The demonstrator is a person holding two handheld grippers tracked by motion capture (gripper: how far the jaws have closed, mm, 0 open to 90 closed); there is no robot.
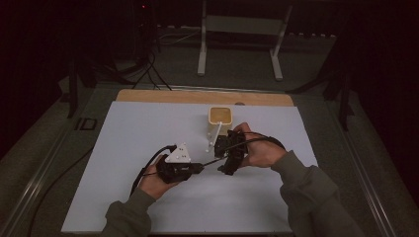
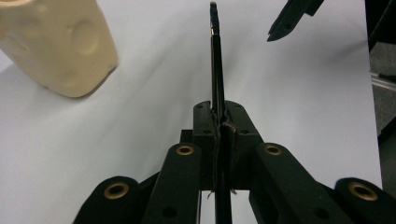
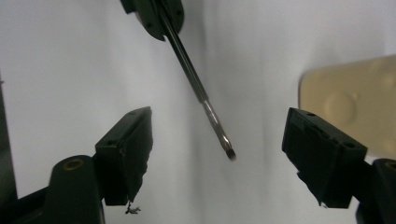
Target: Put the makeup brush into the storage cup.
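Brush (image 3: 201,93), thin, dark handle w/ metal ferrule and small tip, is held by its handle end in the left gripper (image 2: 219,126), jaws pressed together on it. Shaft is seen running straight out from between the pads in the left gripper view, tip (image 2: 213,5) clear of the worktop (image 1: 148,128). In the high view, brush (image 1: 211,162) is carried roughly level, pointed toward the right gripper (image 1: 228,153).

Right gripper (image 3: 217,154) stands w/ jaws wide apart, nothing pressed between them; brush tip (image 3: 229,154) hangs in the gap, untouched by either pad. Judged: a hand-over, w/ the tip end left free so it can be re-gripped.

Cream holder (image 1: 220,121), open-topped, stands upright on the worktop just beyond the right gripper. A white stick-like item (image 1: 213,137) is seen leaning at its front face; what it is cannot be told. Dimpled side of the holder is visible in both gripper views (image 2: 60,42) (image 3: 355,102). Judged: holder is kept close as the brush's likely destination.

Worktop surface is white sheet over a wooden board (image 1: 148,95). Both forearms, in dark sleeves, enter from the near edge.
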